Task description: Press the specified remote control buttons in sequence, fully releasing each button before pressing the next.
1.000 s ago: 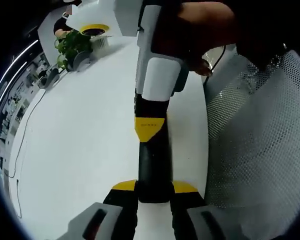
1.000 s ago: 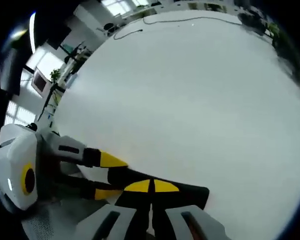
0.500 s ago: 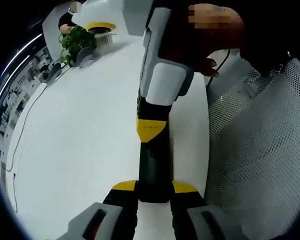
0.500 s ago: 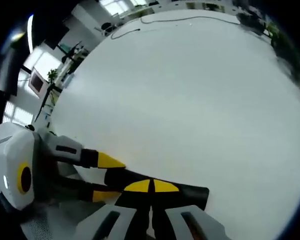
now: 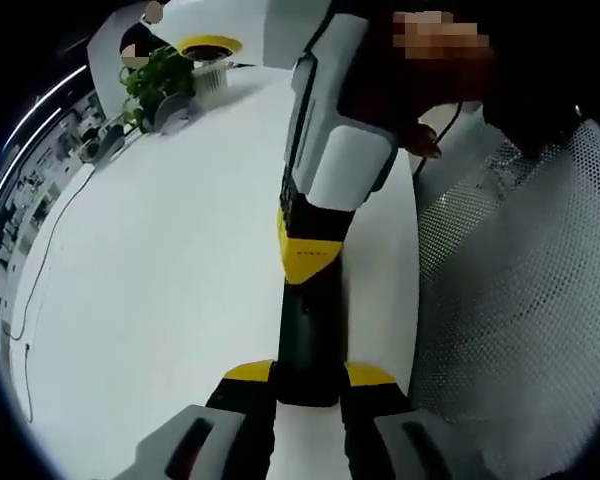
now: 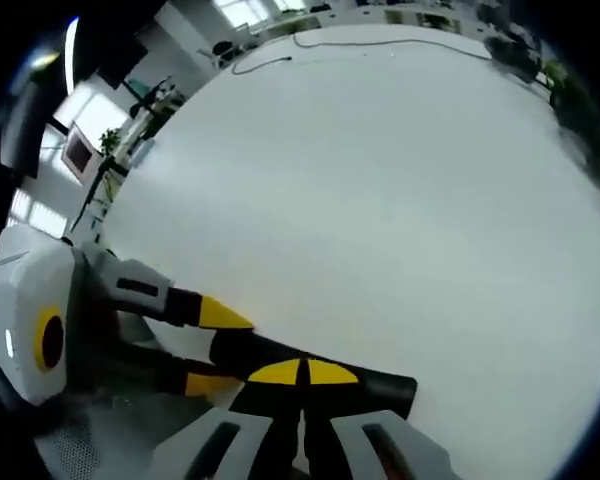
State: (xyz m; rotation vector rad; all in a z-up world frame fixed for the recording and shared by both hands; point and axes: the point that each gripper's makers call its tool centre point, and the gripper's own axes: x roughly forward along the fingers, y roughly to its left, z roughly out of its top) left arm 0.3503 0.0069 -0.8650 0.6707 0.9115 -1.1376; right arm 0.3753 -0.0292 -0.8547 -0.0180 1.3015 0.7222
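Observation:
A long black remote [image 5: 308, 330] lies lengthwise over the white table [image 5: 160, 260], its near end clamped between the yellow tips of my left gripper [image 5: 308, 375]. From above, my right gripper [image 5: 307, 258] comes down with its jaws shut, and its yellow tip rests on the remote's far part. In the right gripper view, my right gripper [image 6: 302, 372] has its yellow tips pressed together over the remote [image 6: 385, 388]. The left gripper [image 6: 218, 350] reaches in from the left, holding the remote's other end. The buttons are hidden.
A potted plant [image 5: 150, 85] and a white object with a yellow ring [image 5: 208, 50] stand at the table's far end. A white mesh chair [image 5: 520, 300] is close on the right. A thin cable [image 5: 40, 290] runs along the left edge.
The right gripper's body has leaned a little to the right in the left gripper view, with its tip still on the remote. Both views have shifted slightly. Neither grip has changed.

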